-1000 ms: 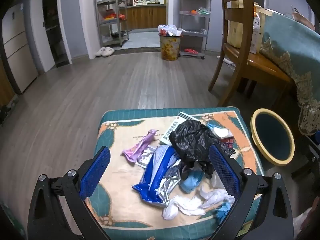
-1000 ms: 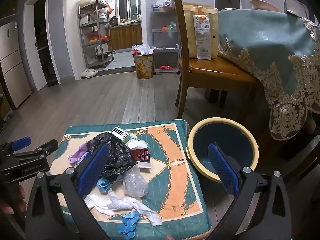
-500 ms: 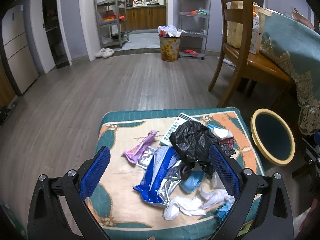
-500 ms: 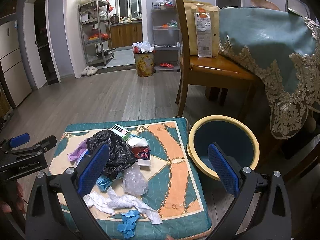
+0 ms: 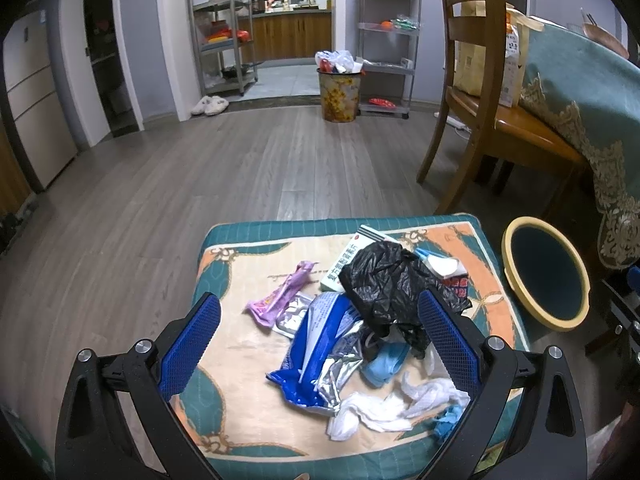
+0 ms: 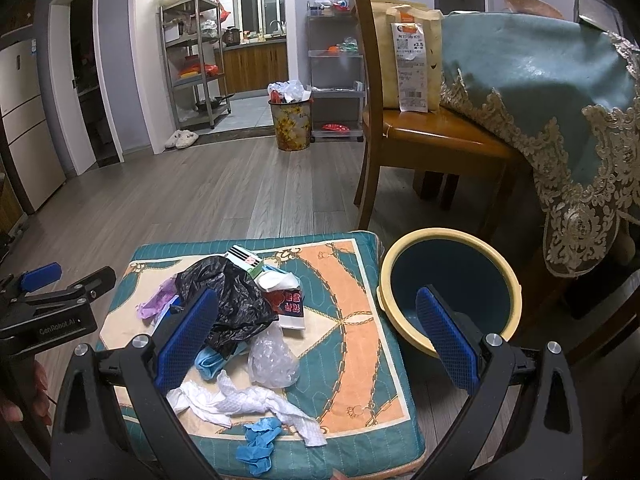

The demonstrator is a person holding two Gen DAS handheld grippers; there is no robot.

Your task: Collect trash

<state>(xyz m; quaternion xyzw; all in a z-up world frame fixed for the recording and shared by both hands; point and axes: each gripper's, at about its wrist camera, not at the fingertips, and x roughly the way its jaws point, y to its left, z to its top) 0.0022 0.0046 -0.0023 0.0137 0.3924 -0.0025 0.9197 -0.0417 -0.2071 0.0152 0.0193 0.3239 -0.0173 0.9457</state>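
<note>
A heap of trash lies on a patterned floor cushion (image 5: 248, 256) (image 6: 360, 280): a crumpled black bag (image 5: 384, 280) (image 6: 232, 300), a blue and silver wrapper (image 5: 320, 344), a purple wrapper (image 5: 280, 292), white tissue (image 5: 384, 404) (image 6: 240, 398), a clear plastic wad (image 6: 272, 356), a blue glove (image 6: 260, 440). My left gripper (image 5: 318, 344) hovers open above the heap, holding nothing. My right gripper (image 6: 316, 344) is open over the cushion's right part, one finger in front of the yellow-rimmed blue bin (image 6: 448, 288) (image 5: 548, 276) standing beside the cushion.
A wooden chair (image 6: 420, 136) and a table under a teal lace-edged cloth (image 6: 560, 80) stand behind and right of the bin. A full flowered wastebasket (image 5: 340, 92) and metal shelves (image 5: 222, 24) are far back across the wood floor. A hand (image 6: 16, 404) shows at lower left.
The right gripper has drifted slightly, so the cushion and bin sit a little higher and further right in its view. The left view is almost unchanged.
</note>
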